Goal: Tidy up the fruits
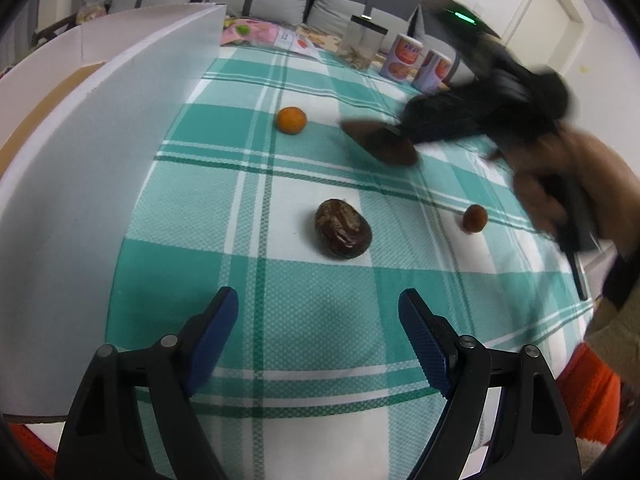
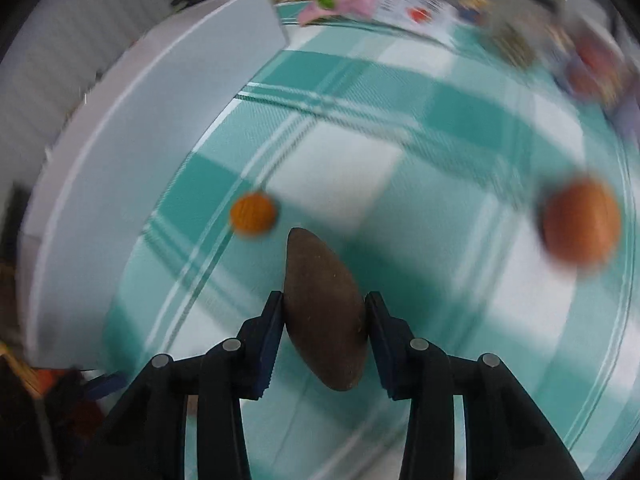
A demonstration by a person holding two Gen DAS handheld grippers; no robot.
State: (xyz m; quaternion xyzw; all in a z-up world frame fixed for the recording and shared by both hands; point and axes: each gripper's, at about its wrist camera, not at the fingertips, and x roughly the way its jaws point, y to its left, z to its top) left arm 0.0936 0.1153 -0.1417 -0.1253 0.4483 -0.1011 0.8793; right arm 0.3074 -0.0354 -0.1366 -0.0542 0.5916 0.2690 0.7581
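On the green plaid cloth lie an orange tangerine, a dark wrinkled brown fruit and a small brownish-orange fruit. My left gripper hovers open just in front of the dark fruit, with nothing between its blue pads. My right gripper is shut on a smooth brown oval fruit, its pads pressing both sides. In the left wrist view that oval fruit hangs above the cloth, right of the tangerine. The right wrist view is blurred and shows the tangerine and a brownish-orange round fruit.
A tall white box wall runs along the left side of the cloth. At the far edge stand a clear container and two printed cans. A person's hand holds the right gripper. Cushions line the back.
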